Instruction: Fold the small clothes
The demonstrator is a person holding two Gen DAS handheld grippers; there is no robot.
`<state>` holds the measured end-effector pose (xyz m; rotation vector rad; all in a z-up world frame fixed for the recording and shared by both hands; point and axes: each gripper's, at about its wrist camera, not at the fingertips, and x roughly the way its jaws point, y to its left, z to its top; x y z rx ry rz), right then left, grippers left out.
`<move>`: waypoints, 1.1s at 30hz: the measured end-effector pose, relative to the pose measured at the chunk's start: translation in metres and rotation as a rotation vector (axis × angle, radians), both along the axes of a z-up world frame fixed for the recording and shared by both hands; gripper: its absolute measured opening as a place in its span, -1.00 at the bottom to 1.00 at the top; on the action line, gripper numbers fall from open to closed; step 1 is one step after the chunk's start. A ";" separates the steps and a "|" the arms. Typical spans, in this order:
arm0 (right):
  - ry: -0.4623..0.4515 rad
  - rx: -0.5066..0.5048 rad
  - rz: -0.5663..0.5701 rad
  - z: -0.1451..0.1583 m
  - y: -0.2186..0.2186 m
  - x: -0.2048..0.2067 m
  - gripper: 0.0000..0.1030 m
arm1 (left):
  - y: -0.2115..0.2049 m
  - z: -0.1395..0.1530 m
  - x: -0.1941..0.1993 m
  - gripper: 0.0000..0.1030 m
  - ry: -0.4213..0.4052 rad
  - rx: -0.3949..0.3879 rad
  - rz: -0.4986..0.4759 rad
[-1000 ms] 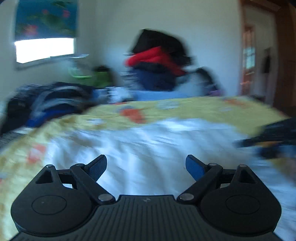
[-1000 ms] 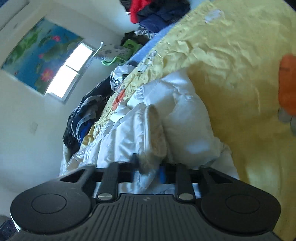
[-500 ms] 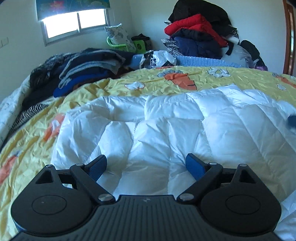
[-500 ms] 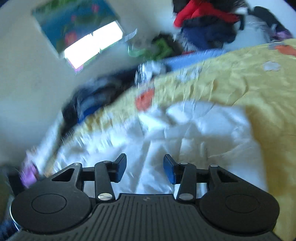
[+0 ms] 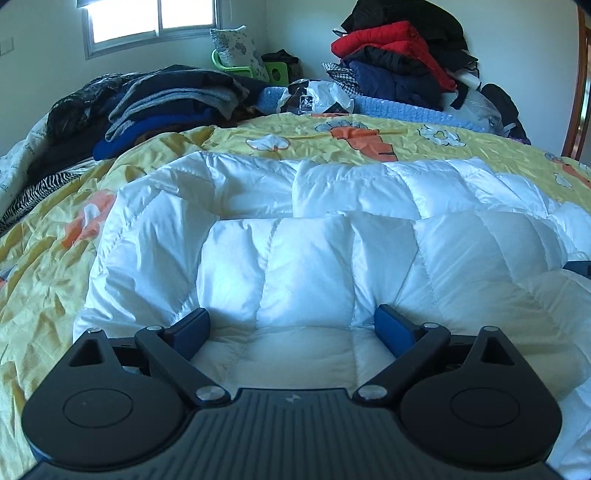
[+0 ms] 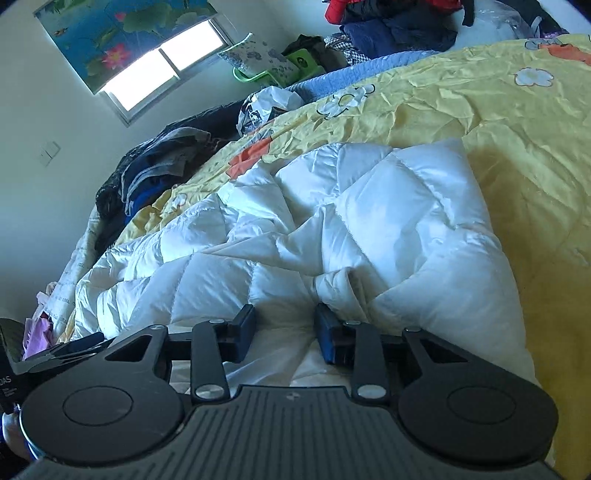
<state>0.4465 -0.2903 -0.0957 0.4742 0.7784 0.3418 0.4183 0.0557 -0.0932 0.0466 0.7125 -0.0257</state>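
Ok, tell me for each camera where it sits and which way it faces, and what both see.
Left wrist: on the left gripper, jaws opening wide, looking down across the white puffer jacket toward the window; no hand shows.
Right wrist: on the right gripper, tilted sideways, jaws closing around jacket fabric; the left gripper's tip shows at the left edge.
Shared: the jacket, yellow bedspread, window and red coat pile.
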 end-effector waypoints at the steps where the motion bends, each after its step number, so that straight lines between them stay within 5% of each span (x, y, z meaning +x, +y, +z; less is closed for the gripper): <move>1: 0.003 -0.002 -0.016 0.003 0.001 -0.001 -0.25 | 0.000 0.001 -0.001 0.90 -0.003 0.007 -0.001; 4: -0.034 -0.019 -0.079 0.027 0.003 -0.022 -0.12 | 0.001 0.015 -0.016 0.87 -0.019 0.026 0.020; 9: -0.195 -0.092 0.049 0.061 0.025 -0.069 0.27 | 0.006 0.032 -0.065 0.88 -0.145 0.030 -0.073; 12: -0.159 -0.153 0.088 0.050 0.035 -0.072 0.27 | 0.002 0.022 -0.063 0.88 -0.106 0.080 -0.095; 15: -0.058 -0.168 0.096 0.025 0.035 -0.064 0.28 | 0.008 0.011 -0.053 0.90 -0.061 0.047 -0.076; 24: -0.103 -0.149 0.131 0.007 0.034 -0.064 0.26 | 0.014 -0.011 -0.039 1.00 -0.012 0.002 -0.044; 29: -0.043 -0.033 0.052 0.032 0.012 -0.081 0.31 | 0.015 0.014 -0.076 0.98 -0.085 0.072 -0.024; 33: -0.064 0.167 0.022 0.050 -0.034 -0.147 0.45 | 0.045 0.038 -0.142 0.98 -0.179 0.020 0.030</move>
